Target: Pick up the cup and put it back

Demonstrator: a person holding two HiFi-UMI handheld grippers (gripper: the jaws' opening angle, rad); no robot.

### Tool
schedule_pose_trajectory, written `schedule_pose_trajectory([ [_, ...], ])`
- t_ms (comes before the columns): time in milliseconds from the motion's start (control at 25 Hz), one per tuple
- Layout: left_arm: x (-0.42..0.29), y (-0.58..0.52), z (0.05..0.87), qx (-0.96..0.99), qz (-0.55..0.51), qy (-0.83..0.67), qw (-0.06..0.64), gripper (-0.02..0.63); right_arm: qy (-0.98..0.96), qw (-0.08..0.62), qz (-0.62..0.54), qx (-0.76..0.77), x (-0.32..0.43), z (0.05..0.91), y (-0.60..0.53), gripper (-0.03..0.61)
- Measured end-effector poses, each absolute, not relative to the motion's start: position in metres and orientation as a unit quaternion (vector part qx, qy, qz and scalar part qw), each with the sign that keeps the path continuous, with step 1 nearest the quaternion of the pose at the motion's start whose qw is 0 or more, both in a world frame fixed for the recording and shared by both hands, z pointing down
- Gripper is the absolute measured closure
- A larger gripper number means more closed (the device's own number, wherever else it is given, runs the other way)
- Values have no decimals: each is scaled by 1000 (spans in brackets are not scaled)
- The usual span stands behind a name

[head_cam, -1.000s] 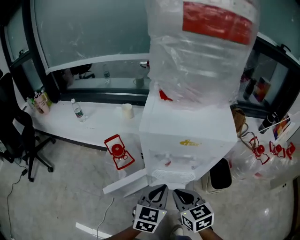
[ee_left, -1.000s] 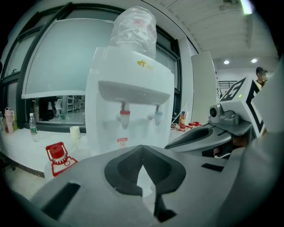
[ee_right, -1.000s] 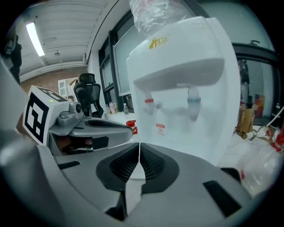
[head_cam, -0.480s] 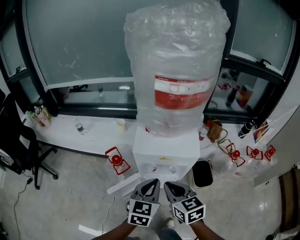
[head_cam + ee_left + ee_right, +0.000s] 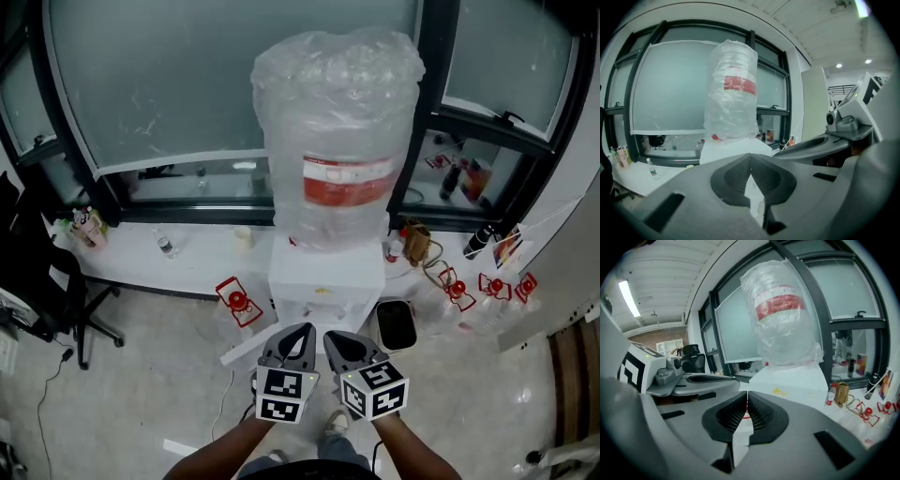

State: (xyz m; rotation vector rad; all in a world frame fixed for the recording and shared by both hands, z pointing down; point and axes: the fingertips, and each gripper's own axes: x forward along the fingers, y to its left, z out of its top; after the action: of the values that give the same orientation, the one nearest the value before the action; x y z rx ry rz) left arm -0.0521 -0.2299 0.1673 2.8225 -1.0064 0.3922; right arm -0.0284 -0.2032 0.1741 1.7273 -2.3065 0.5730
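Though the left tongs [image 5: 303,329] and right tongs [image 5: 334,337] have risen side by side, both stay pressed together, empty. The cup [image 5: 243,236] stands on the worktop [image 5: 192,264], left of the water dispenser [image 5: 326,284]. Pickup is judged not begun.

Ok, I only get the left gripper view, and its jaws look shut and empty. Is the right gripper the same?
Observer: Yes. The right gripper is shut too, jaws together with nothing between them.
Operator: Anything low down by the dispenser that my view hides?
Observer: A black bin stands on the floor close beside the water dispenser, on its right in the head view.
Operator: And on its other side?
Observer: A red-framed thing lies on the floor just left of the dispenser's base.
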Motion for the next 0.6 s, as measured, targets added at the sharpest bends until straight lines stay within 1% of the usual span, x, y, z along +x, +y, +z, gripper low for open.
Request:
schedule_pose_trajectory([
  [360, -60, -217, 161, 932, 127, -335, 60, 601, -769, 97, 184, 605, -29, 167, -190, 555],
  [600, -66, -206, 174, 931, 136, -332, 73, 601, -764, 96, 189, 609, -34, 172, -187, 555],
])
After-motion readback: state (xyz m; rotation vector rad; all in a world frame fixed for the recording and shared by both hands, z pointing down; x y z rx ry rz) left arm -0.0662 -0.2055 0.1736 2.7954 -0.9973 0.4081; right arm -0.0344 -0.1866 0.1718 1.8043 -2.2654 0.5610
